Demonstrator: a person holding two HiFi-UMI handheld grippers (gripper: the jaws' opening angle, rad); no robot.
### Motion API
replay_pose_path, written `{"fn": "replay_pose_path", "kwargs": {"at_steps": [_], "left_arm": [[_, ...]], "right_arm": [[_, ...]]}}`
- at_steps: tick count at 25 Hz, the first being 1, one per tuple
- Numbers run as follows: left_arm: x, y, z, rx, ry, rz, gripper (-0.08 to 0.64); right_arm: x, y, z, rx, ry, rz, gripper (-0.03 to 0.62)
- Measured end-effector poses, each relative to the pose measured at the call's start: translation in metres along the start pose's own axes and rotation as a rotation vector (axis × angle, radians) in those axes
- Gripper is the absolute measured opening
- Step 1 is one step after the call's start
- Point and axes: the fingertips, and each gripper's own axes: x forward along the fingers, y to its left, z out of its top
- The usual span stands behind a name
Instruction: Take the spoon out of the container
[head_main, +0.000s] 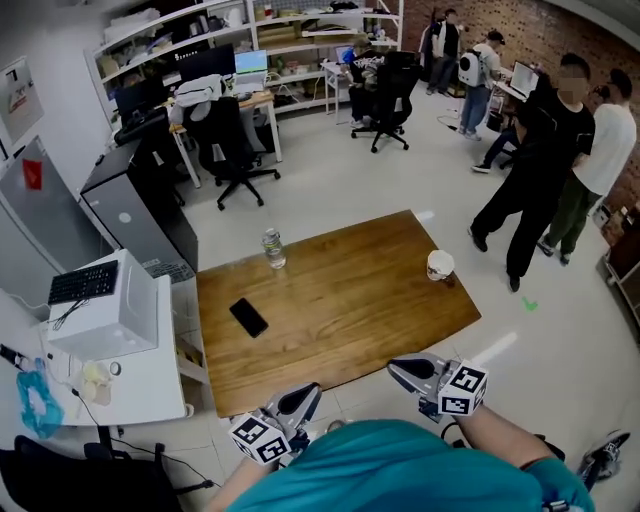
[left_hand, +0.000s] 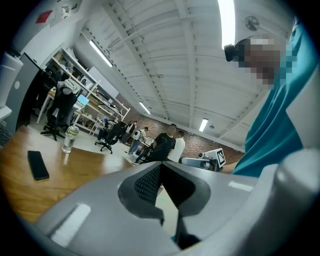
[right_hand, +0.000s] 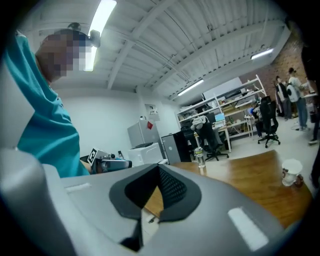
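Head view: wooden table (head_main: 350, 290) holds phone (head_main: 248, 317), bottle (head_main: 273, 248), cup (head_main: 440, 265); office floor (head_main: 330, 185) around

No words, numbers or brand names are showing clearly enough to be read. The cube (head_main: 262, 437) on the left tool (head_main: 308, 393) and the cube (head_main: 462, 388) on the right tool (head_main: 398, 369) are carrying only black-and-white square marker patterns, without letters. The paper cup (head_main: 440, 265) on the table (head_main: 340, 300) is bearing a dark print, too small to make out. A red sticker (head_main: 33, 173) on the grey cabinet and a wall sheet (head_main: 18, 95) are showing nothing legible.
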Motion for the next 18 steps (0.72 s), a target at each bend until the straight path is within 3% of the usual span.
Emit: {"fn": "replay_pose_path", "kwargs": {"at_steps": [2,8,12,18], "left_arm": [[0.019,0.02,0.006,-0.005,0.01,-0.039,0.0],[0.068,0.028,0.016,0.023,0.051,-0.113,0.0],[0.121,0.03,-0.01,0.058,0.078,-0.077,0.0],[0.251,-0.003,-0.057,0.04,0.102,0.053,0.0]], "right_arm": [[0.01,-0.019,0.005,-0.001,0.011,-0.03,0.002],[-0.004,-0.058,0.021,0.021,0.024,-0.091,0.002],[-0.044,-0.113,0.011,0.045,0.003,-0.072,0.002],[-0.157,-0.209,0.018,0.048,-0.009,0.029,0.002]]}}
